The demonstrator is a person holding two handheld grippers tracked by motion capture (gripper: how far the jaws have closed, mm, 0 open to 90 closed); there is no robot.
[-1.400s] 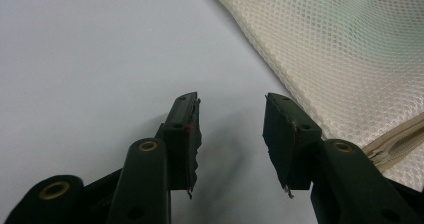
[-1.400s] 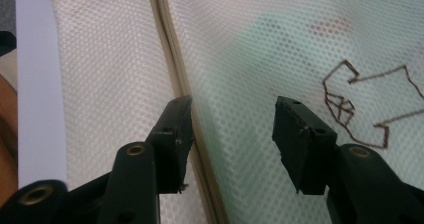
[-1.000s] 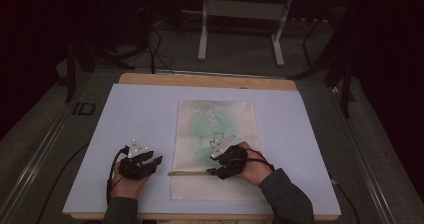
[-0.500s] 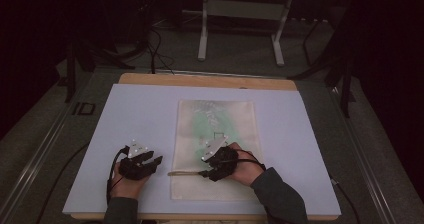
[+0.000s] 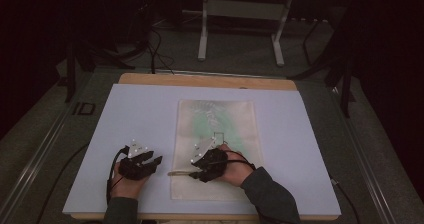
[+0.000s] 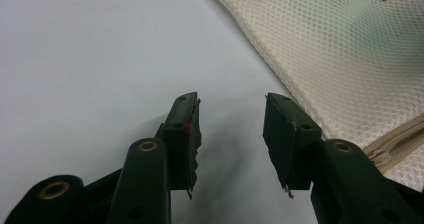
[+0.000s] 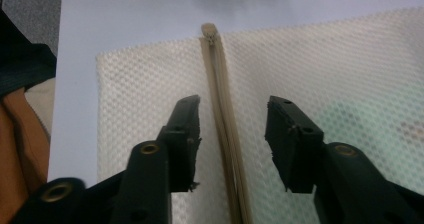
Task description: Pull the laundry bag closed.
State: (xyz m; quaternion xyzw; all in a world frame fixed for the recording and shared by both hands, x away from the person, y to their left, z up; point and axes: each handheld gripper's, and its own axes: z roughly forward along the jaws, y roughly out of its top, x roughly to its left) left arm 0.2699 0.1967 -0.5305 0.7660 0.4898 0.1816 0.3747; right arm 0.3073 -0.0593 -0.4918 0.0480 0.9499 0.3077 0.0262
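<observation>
A flat cream mesh bag (image 5: pixel 216 149) with something green inside lies in the middle of the pale blue table top (image 5: pixel 140 109), reaching down to its near edge. The right gripper (image 7: pixel 232 144) sits over the bag's beige zipper (image 7: pixel 220 84); its jaws have just been closing but do not touch it yet, likely lining up to grab it. The left gripper (image 6: pixel 230 134) rests spread wide on the bare table just beside the bag's left edge, maybe ready to hold the bag down.

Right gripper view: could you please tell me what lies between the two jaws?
The mesh bag's beige zipper runs lengthwise through the gap of the right gripper, touching neither pad; its jaws have just been closing.
</observation>
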